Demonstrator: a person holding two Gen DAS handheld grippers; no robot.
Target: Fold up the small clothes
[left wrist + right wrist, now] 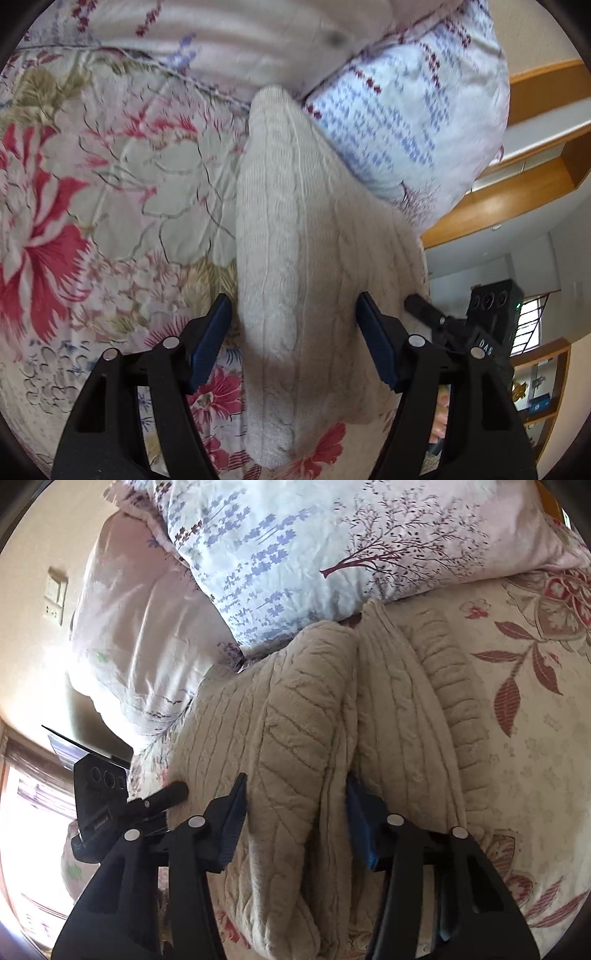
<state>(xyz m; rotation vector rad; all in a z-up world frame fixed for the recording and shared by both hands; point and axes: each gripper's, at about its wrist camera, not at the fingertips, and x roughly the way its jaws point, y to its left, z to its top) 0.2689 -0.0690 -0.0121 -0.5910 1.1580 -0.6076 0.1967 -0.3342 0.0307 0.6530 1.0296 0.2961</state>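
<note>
Flowery bedspread (110, 192) lies under a cream knit sweater (291, 258), beside a pillow (295, 554). Left gripper (293, 332) gapes wide around one fold. Right gripper (295, 812) maybe pinches another.

My left gripper (293, 334) is standing wide, jaws apart on either side of a folded ridge of cream cable-knit sweater (291, 236); contact is not showing. The sweater is lying on a floral bedspread (92, 192), its far tip touching a lavender-print pillow (406, 103). My right gripper (476, 325) is showing at the right, beside the sweater's edge.
</note>
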